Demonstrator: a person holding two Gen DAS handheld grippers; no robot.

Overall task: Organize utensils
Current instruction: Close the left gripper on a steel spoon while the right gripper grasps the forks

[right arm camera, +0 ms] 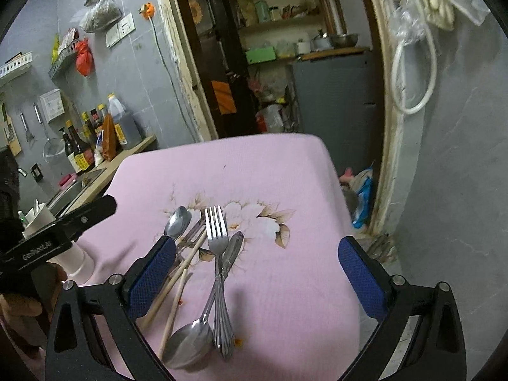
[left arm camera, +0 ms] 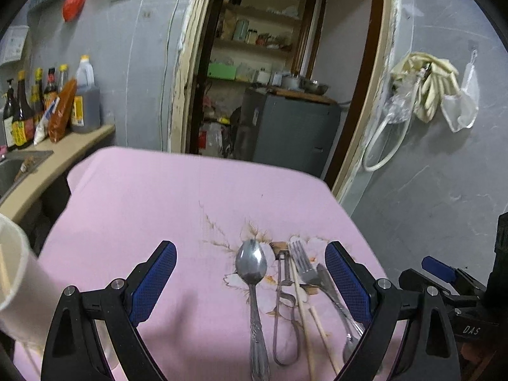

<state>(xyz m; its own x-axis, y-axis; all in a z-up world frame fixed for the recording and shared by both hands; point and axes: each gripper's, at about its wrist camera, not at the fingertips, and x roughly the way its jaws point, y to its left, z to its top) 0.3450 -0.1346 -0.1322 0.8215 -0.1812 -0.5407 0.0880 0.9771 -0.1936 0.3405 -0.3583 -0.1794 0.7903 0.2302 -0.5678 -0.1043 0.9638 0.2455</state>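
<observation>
Under my grippers lay a matt pink tablecloth (right arm camera: 285, 174), woven, with a printed flower motif. On it: a polished metal fork (right arm camera: 217, 231); a glossy metal spoon (left arm camera: 251, 262) with an embossed handle; a dull wire-framed metal peeler (left arm camera: 283, 289); pale bare-wood chopsticks (right arm camera: 177, 282). My finger pads (left arm camera: 347, 281) were blue with a rough cross-hatched texture, on matt black plastic arms. Beside stood a smooth white cup (left arm camera: 16, 273).
</observation>
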